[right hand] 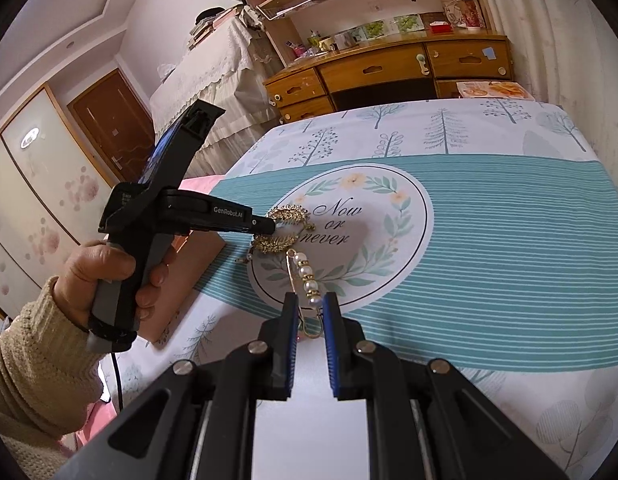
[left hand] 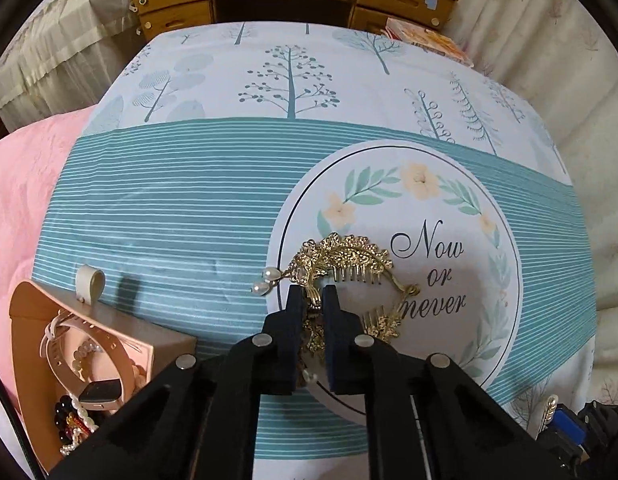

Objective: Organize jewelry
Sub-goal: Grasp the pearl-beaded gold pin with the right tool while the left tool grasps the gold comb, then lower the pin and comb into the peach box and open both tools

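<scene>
My left gripper (left hand: pixel 312 294) is shut on a gold leaf-shaped hair comb (left hand: pixel 349 258) with pearl drops, over the round "Now or never" print. In the right wrist view the left gripper (right hand: pixel 269 224) holds the same comb (right hand: pixel 287 216) just above the cloth. A gold pearl brooch pin (right hand: pixel 307 280) lies on the cloth in front of my right gripper (right hand: pixel 311 300), which is open around the pin's near end without gripping it. A pink jewelry box (left hand: pixel 73 360) stands open at the lower left with a watch and bead bracelets inside.
The work surface is a bed with a teal striped, tree-printed cover (left hand: pixel 169 200). A pink blanket (left hand: pixel 21 200) lies to the left. A wooden drawer desk (right hand: pixel 389 68) stands at the far end, with magazines (right hand: pixel 495 89) beside it.
</scene>
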A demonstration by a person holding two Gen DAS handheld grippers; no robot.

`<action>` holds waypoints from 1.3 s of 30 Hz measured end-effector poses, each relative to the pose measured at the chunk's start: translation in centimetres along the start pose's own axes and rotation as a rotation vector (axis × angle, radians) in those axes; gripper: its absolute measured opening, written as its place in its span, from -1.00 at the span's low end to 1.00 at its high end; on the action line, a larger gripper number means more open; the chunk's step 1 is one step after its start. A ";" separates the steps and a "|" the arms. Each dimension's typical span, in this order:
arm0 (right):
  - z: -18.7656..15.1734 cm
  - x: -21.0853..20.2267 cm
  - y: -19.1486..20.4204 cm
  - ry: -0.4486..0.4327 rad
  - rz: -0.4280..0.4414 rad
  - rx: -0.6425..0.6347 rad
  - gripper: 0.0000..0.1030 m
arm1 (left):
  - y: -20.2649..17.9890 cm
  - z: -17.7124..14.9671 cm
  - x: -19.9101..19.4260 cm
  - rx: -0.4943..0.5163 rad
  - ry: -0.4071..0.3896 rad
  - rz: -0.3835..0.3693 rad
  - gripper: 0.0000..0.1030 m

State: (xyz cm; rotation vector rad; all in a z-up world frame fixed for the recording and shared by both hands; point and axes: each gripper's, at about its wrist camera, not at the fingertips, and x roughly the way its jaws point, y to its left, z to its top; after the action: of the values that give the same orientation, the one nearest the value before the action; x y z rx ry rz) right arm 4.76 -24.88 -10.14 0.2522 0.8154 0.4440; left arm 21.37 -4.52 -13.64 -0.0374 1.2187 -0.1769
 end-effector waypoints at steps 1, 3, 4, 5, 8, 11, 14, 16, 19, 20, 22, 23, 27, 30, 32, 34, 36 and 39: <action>0.1 -0.1 0.2 -0.003 -0.002 -0.003 -0.77 | -0.1 -0.2 -0.5 0.006 -0.014 -0.006 -0.86; 0.1 -0.4 0.4 -0.009 -0.005 -0.010 -0.77 | -0.1 -0.6 -1.5 0.015 -0.039 -0.021 -0.86; 0.2 -0.6 0.6 -0.013 -0.006 -0.013 -0.76 | -0.2 -0.8 -2.3 0.019 -0.057 -0.032 -0.86; 0.2 -0.8 0.8 -0.016 -0.006 -0.015 -0.77 | -0.2 -1.1 -3.2 0.022 -0.076 -0.043 -0.86; 0.4 -1.4 1.8 -0.029 -0.006 -0.029 -0.76 | 0.2 -2.1 -5.8 0.028 -0.124 -0.073 -0.86; 0.6 -1.9 3.0 -0.039 -0.005 -0.049 -0.77 | 1.2 -3.2 -8.8 0.030 -0.172 -0.097 -0.86; 0.9 -2.2 4.5 -0.044 0.001 -0.075 -0.76 | 2.8 -4.6 -12.2 0.026 -0.232 -0.108 -0.86; 1.2 -2.2 5.8 -0.045 0.008 -0.097 -0.76 | 4.3 -5.8 -14.3 0.016 -0.264 -0.115 -0.86; 1.5 -1.9 7.9 -0.043 0.022 -0.130 -0.76 | 6.5 -7.4 -16.5 -0.008 -0.302 -0.113 -0.86; 1.7 -1.7 8.6 -0.041 0.027 -0.142 -0.76 | 7.2 -7.8 -17.1 -0.015 -0.313 -0.107 -0.86; 2.1 -1.1 10.5 -0.039 0.042 -0.173 -0.76 | 8.9 -9.2 -18.4 -0.031 -0.346 -0.072 -0.86; 2.3 -0.9 11.2 -0.038 0.047 -0.183 -0.76 | 9.4 -9.5 -18.4 -0.037 -0.354 -0.061 -0.86; 3.1 0.8 14.7 -0.029 0.076 -0.219 -0.76 | 12.2 -11.4 -18.3 -0.081 -0.375 -0.011 -0.86; 3.7 2.5 17.0 -0.010 0.098 -0.227 -0.76 | 13.8 -12.5 -17.0 -0.109 -0.368 0.026 -0.86; 3.9 3.8 18.0 0.005 0.102 -0.226 -0.76 | 14.6 -13.2 -15.8 -0.123 -0.357 0.056 -0.86; 4.0 5.3 18.9 0.030 0.100 -0.221 -0.76 | 15.4 -13.6 -14.5 -0.142 -0.341 0.057 -0.86; 3.9 6.9 19.7 0.061 0.095 -0.218 -0.76 | 16.0 -14.0 -13.3 -0.160 -0.326 0.040 -0.86; 3.5 8.5 20.4 0.097 0.086 -0.221 -0.76 | 16.4 -14.3 -12.0 -0.163 -0.312 0.020 -0.85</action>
State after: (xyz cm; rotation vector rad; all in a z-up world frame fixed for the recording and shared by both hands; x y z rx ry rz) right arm 6.72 -3.11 -5.54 0.0610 0.8445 0.6260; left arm 5.90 14.44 -9.49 -0.1874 0.9196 -0.0508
